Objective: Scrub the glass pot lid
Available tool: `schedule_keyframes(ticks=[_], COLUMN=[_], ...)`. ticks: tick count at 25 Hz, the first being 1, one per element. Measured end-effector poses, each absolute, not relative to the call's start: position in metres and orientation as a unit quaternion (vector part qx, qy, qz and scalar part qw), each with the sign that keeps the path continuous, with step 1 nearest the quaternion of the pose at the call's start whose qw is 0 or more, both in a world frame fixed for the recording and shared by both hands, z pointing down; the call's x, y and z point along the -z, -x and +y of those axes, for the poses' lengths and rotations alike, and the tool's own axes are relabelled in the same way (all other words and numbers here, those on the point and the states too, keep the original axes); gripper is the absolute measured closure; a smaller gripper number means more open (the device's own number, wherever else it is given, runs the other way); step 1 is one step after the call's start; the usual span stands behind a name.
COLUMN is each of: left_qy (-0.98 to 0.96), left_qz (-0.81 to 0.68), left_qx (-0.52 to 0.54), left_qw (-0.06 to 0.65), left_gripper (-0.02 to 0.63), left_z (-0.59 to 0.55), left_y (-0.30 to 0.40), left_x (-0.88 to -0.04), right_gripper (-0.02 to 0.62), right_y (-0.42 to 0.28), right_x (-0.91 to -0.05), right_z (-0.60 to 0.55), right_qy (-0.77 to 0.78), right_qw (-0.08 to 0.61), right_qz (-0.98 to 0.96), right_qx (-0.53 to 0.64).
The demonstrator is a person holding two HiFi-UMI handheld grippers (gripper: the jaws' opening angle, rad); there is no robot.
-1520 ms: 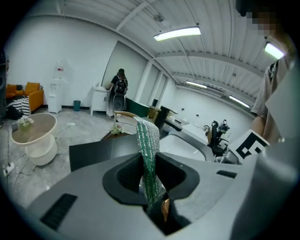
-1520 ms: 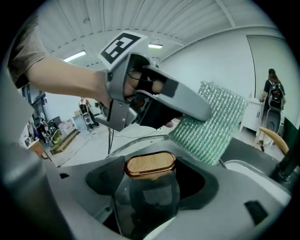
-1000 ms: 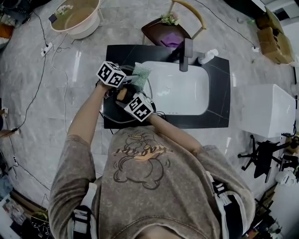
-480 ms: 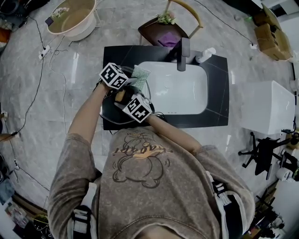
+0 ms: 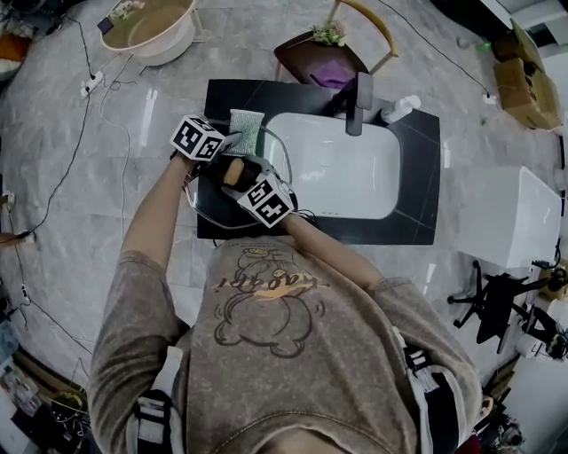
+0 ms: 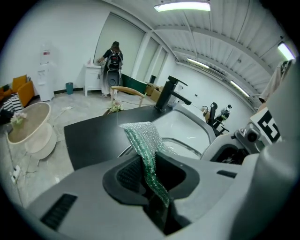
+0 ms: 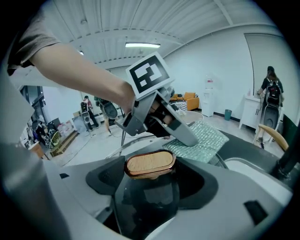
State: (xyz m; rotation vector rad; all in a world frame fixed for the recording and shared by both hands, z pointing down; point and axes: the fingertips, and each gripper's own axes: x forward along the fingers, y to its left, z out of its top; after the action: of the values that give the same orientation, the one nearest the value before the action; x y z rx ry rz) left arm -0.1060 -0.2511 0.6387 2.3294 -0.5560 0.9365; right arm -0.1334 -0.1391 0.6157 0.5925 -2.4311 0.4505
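The glass pot lid is held over the black counter, left of the sink. My right gripper is shut on its wooden knob; in the right gripper view the knob sits between the jaws above the glass. My left gripper is shut on a green scrub pad, which lies against the lid's far edge. In the left gripper view the pad stands up out of the jaws, with the lid's rim just beyond. From the right gripper view, the left gripper presses the pad down.
A white sink basin is set in the black counter, with a black faucet and a soap bottle behind it. A chair stands past the counter, a beige tub at far left, cables on the floor.
My left gripper and the scrub pad have slid a little to the left along the lid's far edge. The right gripper keeps the knob where it was.
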Motion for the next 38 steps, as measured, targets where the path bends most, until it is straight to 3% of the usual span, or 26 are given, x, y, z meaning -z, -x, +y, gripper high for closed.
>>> schedule_keyframes(ticks=[21,30,38], left_qy=[-0.803,-0.756,-0.741], left_qz=[-0.362,-0.424,-0.428], left_qx=[-0.366,-0.34,-0.353], left_qw=[0.301,0.366,0.379], left_gripper=[0.523,0.523,0.523], left_z=[-0.165,-0.114,-0.075], left_y=[0.204,0.201,0.179], left_x=[-0.628,-0.627,-0.626], right_gripper=[0.255,0.255,0.255], right_y=[0.134,0.133,0.134], right_x=[-0.611,-0.612,-0.61], right_z=[-0.144,-0.144,-0.143], right_qy=[-0.216,-0.216,-0.216], right_qw=[0.294,0.296,0.296], right_qz=[-0.914,-0.913,-0.913], right_qx=[-0.175,-0.177,-0.182])
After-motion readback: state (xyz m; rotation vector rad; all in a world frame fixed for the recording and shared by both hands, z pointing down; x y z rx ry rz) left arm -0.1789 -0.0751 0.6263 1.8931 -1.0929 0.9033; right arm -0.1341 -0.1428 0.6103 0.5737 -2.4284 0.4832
